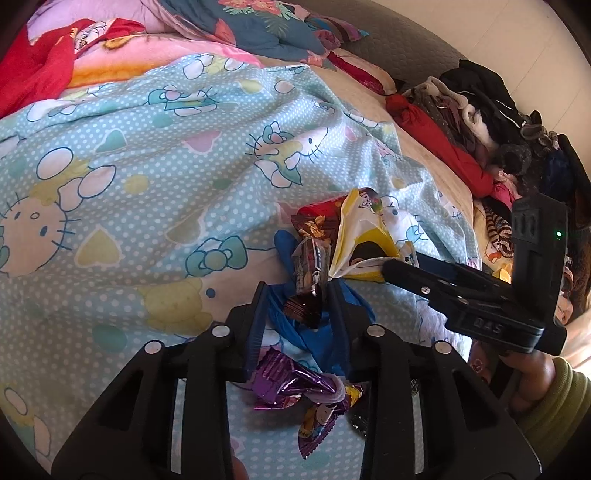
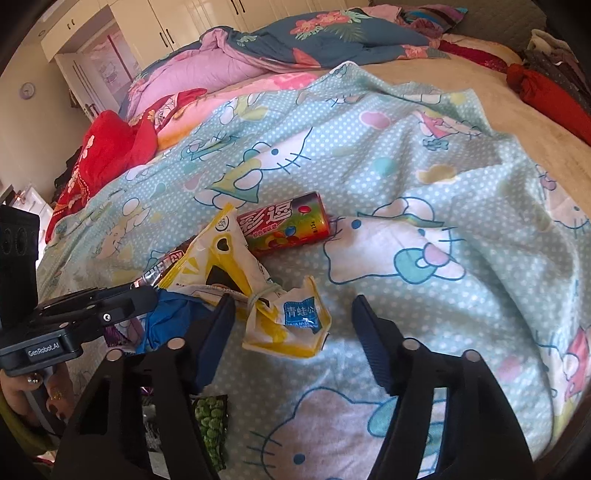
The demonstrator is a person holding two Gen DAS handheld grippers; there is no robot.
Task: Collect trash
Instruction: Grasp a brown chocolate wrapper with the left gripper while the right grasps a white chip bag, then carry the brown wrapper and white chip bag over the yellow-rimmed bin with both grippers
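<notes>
Trash lies in a heap on a Hello Kitty sheet (image 1: 129, 166). My left gripper (image 1: 297, 314) stands narrowly open astride a dark brown wrapper (image 1: 303, 308) that lies on crumpled blue plastic (image 1: 317, 336); a sliver of gap shows at the left pad. A purple foil wrapper (image 1: 291, 384) lies below its fingers. My right gripper (image 2: 295, 321) is open around a yellow-and-white wrapper (image 2: 284, 325), with room on the right side. In the left wrist view the right gripper (image 1: 391, 271) touches that wrapper (image 1: 362, 240). A red candy tube (image 2: 288, 225) rests just beyond.
A green pea packet (image 2: 212, 417) lies near the bed's front edge. Piled clothes (image 1: 461, 110) line the right side, and quilts (image 2: 258, 48) and a red garment (image 2: 107, 147) the far side. A hand in a green sleeve (image 1: 543, 391) holds the right gripper. White wardrobes (image 2: 166, 22) stand behind.
</notes>
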